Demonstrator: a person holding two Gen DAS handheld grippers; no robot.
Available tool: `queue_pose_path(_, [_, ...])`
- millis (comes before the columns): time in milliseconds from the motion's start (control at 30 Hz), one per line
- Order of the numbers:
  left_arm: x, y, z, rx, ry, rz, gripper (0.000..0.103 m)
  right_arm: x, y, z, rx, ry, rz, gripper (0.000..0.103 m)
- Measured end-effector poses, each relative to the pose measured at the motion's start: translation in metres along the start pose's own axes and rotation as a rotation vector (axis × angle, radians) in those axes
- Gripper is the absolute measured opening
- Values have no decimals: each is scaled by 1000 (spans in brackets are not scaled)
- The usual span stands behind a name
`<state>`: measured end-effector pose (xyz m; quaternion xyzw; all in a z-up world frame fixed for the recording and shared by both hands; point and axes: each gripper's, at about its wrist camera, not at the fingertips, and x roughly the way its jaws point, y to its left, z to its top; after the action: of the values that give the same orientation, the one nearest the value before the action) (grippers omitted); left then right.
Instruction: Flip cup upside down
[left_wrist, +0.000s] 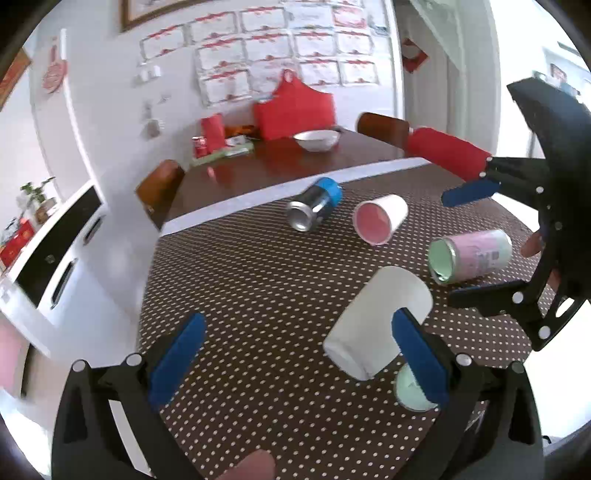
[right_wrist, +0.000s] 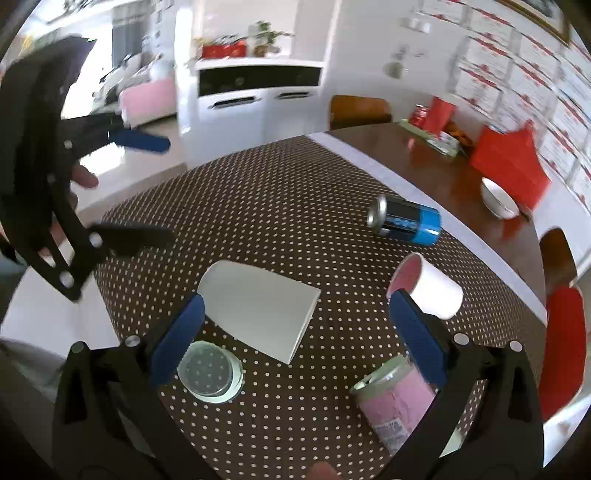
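A plain white cup (left_wrist: 376, 325) lies on its side on the dotted tablecloth (left_wrist: 258, 295); it also shows in the right wrist view (right_wrist: 258, 310). A white cup with a pink inside (left_wrist: 380, 218) lies on its side further back, also in the right wrist view (right_wrist: 428, 286). My left gripper (left_wrist: 295, 354) is open and empty, its right finger beside the plain cup. My right gripper (right_wrist: 299, 332) is open and empty above the plain cup. The right gripper also shows open in the left wrist view (left_wrist: 465, 243), and the left gripper in the right wrist view (right_wrist: 147, 188).
A pink can (left_wrist: 472, 258) with a mint inside and a blue drink can (left_wrist: 316, 206) lie on their sides. A mint lid (right_wrist: 210, 369) lies by the plain cup. A white bowl (left_wrist: 317, 139), red bags (left_wrist: 295, 110) and chairs (left_wrist: 159, 184) are beyond.
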<state>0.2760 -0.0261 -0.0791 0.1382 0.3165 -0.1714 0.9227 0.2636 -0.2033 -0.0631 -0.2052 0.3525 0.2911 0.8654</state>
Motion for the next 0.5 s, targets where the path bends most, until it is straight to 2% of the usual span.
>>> queue_pose_path(100, [-11, 5, -7, -33, -24, 43, 99, 9, 3, 2, -53, 23, 40, 98])
queue_pose_path(267, [-27, 8, -12, -70, -53, 68, 99, 23, 9, 9, -169, 63, 104, 98])
queue_pose_path(500, [-38, 3, -20, -80, -59, 86, 99, 57, 25, 28, -431, 209, 223, 98])
